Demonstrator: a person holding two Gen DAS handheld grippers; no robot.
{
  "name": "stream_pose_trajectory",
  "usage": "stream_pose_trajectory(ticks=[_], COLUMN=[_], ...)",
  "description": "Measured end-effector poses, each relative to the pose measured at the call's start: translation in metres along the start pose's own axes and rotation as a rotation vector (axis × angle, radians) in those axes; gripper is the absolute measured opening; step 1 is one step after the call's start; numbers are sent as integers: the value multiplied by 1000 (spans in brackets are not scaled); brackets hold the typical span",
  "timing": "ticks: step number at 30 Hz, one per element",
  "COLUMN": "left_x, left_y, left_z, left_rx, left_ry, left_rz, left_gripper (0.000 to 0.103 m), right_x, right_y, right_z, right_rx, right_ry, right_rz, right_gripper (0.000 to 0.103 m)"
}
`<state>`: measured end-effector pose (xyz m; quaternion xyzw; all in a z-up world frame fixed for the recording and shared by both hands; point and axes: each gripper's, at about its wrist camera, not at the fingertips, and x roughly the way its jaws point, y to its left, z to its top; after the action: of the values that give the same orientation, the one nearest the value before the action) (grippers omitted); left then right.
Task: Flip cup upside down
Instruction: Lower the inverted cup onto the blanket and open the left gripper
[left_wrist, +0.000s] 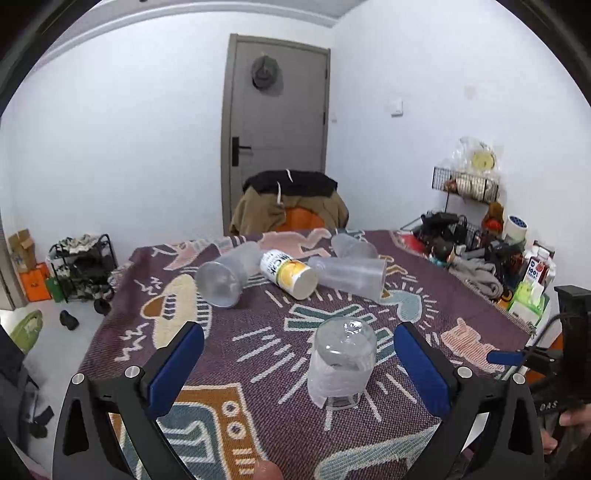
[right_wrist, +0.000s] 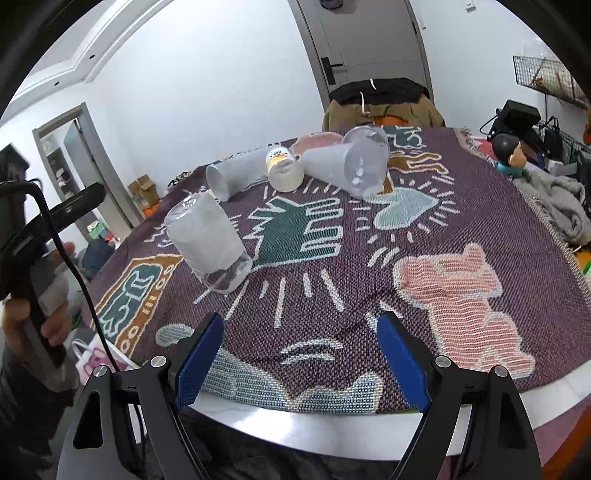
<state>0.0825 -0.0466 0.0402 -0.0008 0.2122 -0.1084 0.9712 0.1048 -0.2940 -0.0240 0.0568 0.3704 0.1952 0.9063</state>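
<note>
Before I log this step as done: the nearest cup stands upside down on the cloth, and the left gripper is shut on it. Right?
Not quite. The cup does stand upside down on the cloth, but the left gripper is open, its fingers apart on either side of the cup without touching it. The left wrist view shows this.

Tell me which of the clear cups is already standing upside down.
The clear cup between the left gripper fingers, base up, mouth on the tablecloth. The other frosted cups lie on their sides beside the yellow-labelled bottle.

Inverted cup (left_wrist: 341, 363) between open tool (left_wrist: 299, 345)
</note>
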Motion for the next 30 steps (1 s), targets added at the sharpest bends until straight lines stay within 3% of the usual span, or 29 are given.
stream_pose_trajectory(ticks=[3, 14, 30], left_x=[-11, -41, -51], left_y=[2, 9, 7], left_z=[-6, -35, -90], left_rx=[-6, -3, -8], left_ry=[-20, -69, -19], left_rz=[21, 109, 192], left_gripper=[103, 103, 103], right_x=[-2, -16, -40], right_y=[6, 22, 27], right_z=[2, -1, -25], right_rx=[-22, -59, -100], right_ry=[-16, -69, -128], right_rz=[-38, -3, 8], right_gripper=[103, 103, 103])
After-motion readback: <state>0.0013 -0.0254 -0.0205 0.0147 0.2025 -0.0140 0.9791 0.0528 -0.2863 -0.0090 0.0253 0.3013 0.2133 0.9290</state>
